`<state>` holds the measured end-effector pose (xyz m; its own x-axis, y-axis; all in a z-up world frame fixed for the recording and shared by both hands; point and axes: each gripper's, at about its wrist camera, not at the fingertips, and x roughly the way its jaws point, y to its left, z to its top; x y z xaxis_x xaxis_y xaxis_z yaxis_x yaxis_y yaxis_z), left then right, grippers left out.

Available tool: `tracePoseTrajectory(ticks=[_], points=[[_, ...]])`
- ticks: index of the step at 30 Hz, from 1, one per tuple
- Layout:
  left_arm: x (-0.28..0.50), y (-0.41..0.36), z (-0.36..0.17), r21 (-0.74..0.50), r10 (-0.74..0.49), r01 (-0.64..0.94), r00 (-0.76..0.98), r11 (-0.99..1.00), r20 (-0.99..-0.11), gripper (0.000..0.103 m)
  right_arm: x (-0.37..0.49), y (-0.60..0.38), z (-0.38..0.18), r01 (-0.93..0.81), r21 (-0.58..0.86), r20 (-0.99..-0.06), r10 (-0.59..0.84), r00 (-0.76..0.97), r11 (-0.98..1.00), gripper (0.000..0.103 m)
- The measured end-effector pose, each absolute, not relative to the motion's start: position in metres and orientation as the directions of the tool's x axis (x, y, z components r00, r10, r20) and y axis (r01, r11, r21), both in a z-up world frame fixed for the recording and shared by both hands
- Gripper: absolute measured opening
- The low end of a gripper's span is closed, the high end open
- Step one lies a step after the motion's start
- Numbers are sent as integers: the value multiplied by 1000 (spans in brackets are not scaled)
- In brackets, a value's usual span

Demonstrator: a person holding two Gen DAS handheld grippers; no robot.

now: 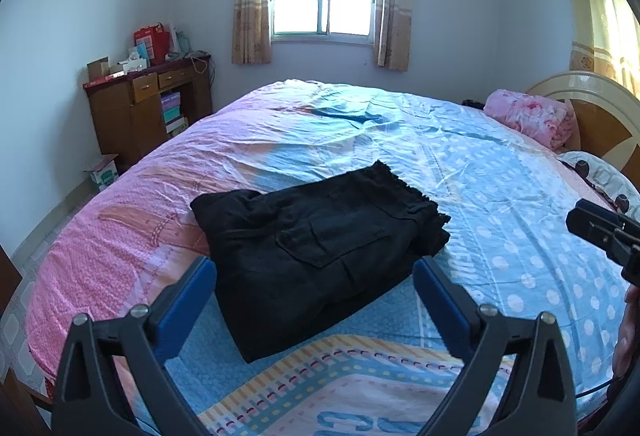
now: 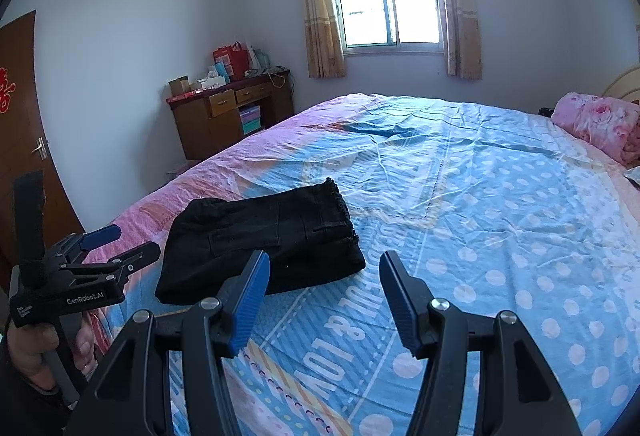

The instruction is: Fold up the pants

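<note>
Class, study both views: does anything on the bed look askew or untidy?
Mostly tidy. The folded black pants lie skewed to the bedsheet pattern, one frayed edge poking out at the right. The sheet is wrinkled near the far side.

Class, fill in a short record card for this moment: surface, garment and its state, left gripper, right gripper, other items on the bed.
surface: bed with a pink and blue sheet
garment: black pants, folded into a compact stack, lying flat
left gripper: open, pants in front of it, not gripped
right gripper: open, empty, over the sheet beside the pants
other items: pink blanket rolled up near the headboard
</note>
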<state>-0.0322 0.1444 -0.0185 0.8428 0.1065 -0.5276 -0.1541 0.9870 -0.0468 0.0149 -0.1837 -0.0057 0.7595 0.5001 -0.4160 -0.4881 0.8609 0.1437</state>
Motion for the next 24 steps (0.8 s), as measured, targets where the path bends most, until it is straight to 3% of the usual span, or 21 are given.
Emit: tracePoseTrajectory(ticks=[9,24], points=[[-41,146,6,-19,132,-160,874,987,-468,103,4,-184,5,-499,124,-388,505,771,858,59],[-43,152,11,-13,164,-191,872,981,-461,103,-8,-177,10,-527,102,-373,523,766,844,59]])
